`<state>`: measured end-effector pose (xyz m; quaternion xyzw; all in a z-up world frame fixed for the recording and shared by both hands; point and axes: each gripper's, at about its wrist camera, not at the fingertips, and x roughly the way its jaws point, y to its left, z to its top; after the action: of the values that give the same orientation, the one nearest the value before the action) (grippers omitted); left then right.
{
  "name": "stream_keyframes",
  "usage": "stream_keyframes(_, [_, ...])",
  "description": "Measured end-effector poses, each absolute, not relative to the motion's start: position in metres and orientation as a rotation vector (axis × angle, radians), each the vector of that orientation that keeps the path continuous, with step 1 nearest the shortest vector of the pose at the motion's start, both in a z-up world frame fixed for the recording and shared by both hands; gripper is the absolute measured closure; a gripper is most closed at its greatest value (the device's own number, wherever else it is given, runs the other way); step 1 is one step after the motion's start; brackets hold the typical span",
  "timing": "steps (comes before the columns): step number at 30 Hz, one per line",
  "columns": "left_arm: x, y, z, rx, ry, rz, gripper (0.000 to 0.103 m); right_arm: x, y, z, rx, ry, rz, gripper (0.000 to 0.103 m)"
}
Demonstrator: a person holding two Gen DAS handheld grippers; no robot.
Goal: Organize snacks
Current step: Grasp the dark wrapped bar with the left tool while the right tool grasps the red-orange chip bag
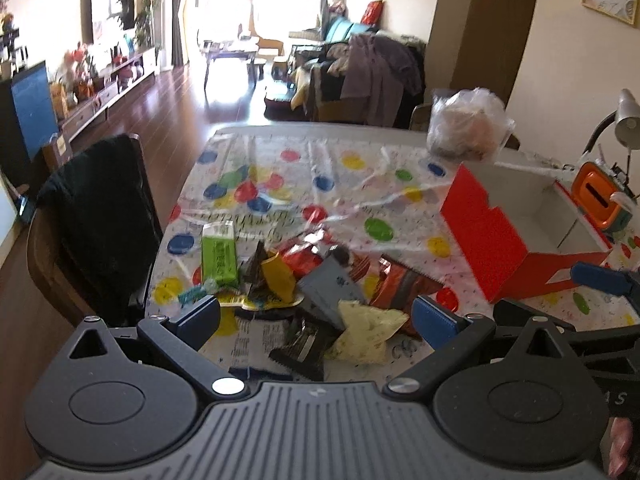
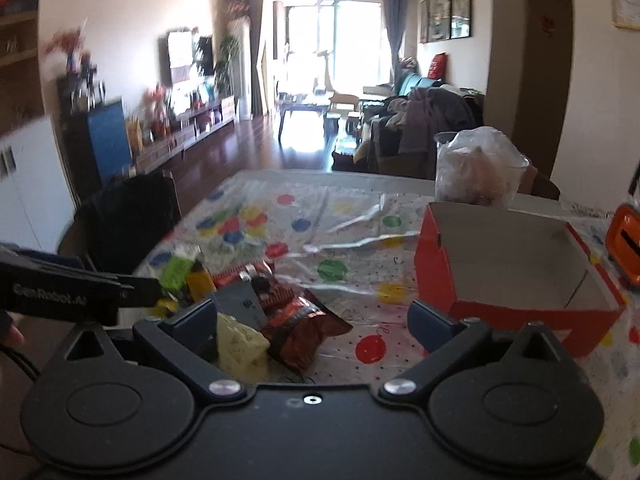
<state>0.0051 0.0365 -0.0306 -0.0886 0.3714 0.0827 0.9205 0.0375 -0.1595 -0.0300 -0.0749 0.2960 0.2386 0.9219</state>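
Polka-dot tablecloth (image 1: 320, 168): snack pile (image 1: 312, 280) beside red box (image 1: 500, 248); both hand-held grippers (image 1: 316, 312) (image 2: 312, 316) released, empty.

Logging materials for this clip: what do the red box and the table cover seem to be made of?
The red box looks like cardboard: matte red outside, plain pale inside, with folded, notched wall edges. The table cover seems to be thin plastic sheet: it is glossy, with bright creases and wrinkles across its coloured dots.

A dotted tablecloth (image 1: 320, 168) is spread over the table. A black-draped chair (image 1: 100, 216) is seen at nine o'clock, a clear bag (image 1: 468, 124) at one o'clock, a desk lamp (image 1: 626, 116) at two o'clock.
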Motion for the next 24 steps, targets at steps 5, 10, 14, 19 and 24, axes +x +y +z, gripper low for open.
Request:
stream_keyframes(5, [0.009, 0.045, -0.05, -0.201, 0.805, 0.147, 0.001, 0.056, -0.155, -0.042, -0.175, 0.682, 0.581, 0.004])
stream_keyframes(10, [0.017, 0.052, -0.068, -0.211, 0.838, 0.161, 0.003, 0.072, -0.149, -0.061, -0.225, 0.746, 0.636, 0.012])
stream_keyframes(14, [0.031, 0.051, -0.083, -0.165, 0.873, 0.147, 0.016, 0.096, -0.149, -0.071, -0.214, 0.791, 0.623, 0.014])
stream_keyframes(19, [0.05, 0.053, -0.102, -0.07, 0.921, 0.041, 0.019, 0.133, -0.14, -0.082, -0.154, 0.904, 0.577, 0.014])
stream_keyframes(24, [0.068, 0.061, -0.118, -0.028, 1.009, -0.019, 0.035, 0.163, -0.128, -0.102, -0.035, 1.083, 0.516, 0.018])
